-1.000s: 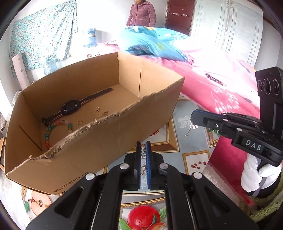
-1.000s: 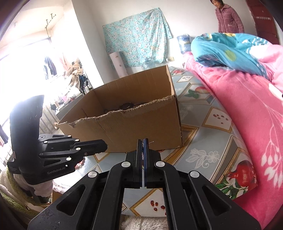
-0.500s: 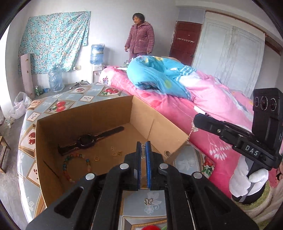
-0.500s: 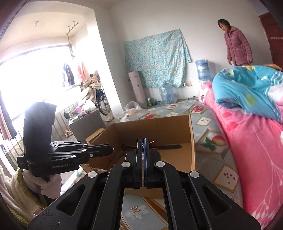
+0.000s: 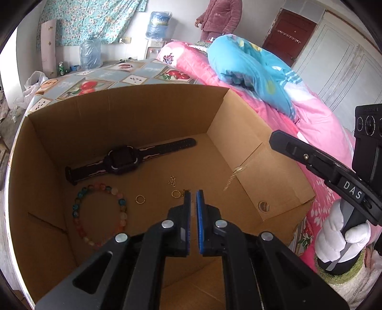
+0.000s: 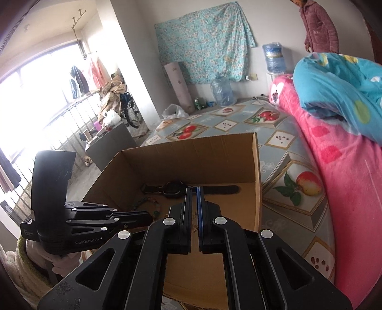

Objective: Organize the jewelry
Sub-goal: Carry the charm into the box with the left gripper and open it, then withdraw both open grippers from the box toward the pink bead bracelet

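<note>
An open cardboard box [image 5: 148, 114] holds a black watch [image 5: 124, 159], a coloured bead bracelet [image 5: 78, 209], two small gold rings [image 5: 140, 199] and a small gold piece [image 5: 172, 181]. My left gripper [image 5: 193, 193] hangs over the box floor with its jaws slightly apart and nothing between them. A thin gold chain [image 5: 232, 177], blurred, is in the air below the tip of my right gripper [image 5: 274, 140]. In the right wrist view my right gripper [image 6: 193, 190] is over the box [image 6: 191, 152], jaws slightly apart, with the thin chain [image 6: 194, 221] showing in the gap.
The box stands on a table [image 6: 274, 133] with a fruit-pattern cloth. A pink and blue bedding pile [image 5: 250, 66] lies to the right. A person [image 5: 219, 16] stands at the far wall near water jugs [image 5: 89, 52].
Both grippers moved forward over the box and now look down into it. Both pairs of jaws have opened slightly. The chain that hung from my right gripper is now falling loose below its tip.
</note>
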Demonstrator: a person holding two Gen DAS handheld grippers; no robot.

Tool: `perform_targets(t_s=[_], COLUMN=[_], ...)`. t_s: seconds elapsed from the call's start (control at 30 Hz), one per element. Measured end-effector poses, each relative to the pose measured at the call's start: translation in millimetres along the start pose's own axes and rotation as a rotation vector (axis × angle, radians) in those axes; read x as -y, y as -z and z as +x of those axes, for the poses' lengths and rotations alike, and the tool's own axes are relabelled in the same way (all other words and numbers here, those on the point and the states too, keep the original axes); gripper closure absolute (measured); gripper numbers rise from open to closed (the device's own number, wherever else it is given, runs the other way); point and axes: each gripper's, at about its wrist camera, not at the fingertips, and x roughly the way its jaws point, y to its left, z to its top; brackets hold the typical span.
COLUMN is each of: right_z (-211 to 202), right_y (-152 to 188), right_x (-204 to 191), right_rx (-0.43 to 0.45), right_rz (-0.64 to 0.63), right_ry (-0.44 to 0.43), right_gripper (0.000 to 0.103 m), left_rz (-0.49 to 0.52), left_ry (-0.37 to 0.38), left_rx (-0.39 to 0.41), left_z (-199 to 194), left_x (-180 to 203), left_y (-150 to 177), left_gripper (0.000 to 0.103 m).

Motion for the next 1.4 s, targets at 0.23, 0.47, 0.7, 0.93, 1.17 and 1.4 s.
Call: perform_targets(t_s=[0.23,0.47,0.7,0.93,1.17,1.4], right_z=[-13.1,-40.3,-92.1,-113.1,-97.7,-75.7], right_y=[-1.3,4.6,28.0,69.5,108.6,140.1], right_x=[1.1,2.4,-4.6,-9.9,-15.4,-28.7], right_rx=[0.040,0.097,0.200,0.189,0.069,-0.040], right_rz=[0.006,0.031,0.060,0.107,0.123,0.027], right_ry=[0.005,0.012,0.019,0.079,0.176,0.333], right_gripper=[0.098,0.092,0.081,0.073,0.055,0.039], left_rz=[-0.002,0.035,0.131,0.225,0.206,0.228], left_ry=[-0.025,-0.032,-0.004,0.006,-0.017,-0.117], left_rx=[0.015,0.075,0.197,0.253,0.224,0.155], left_z=[1.1,-18.3,-62.6,-97.2,-103.2,-86.0], left_x=[-3.9,7.0,31.6,50.2,51.6,59.3], left_y=[-1.4,3.0,20.1,51.0,80.1,111.6], left_gripper=[0.094,0.089,0.073,0.058,0.048,0.041])
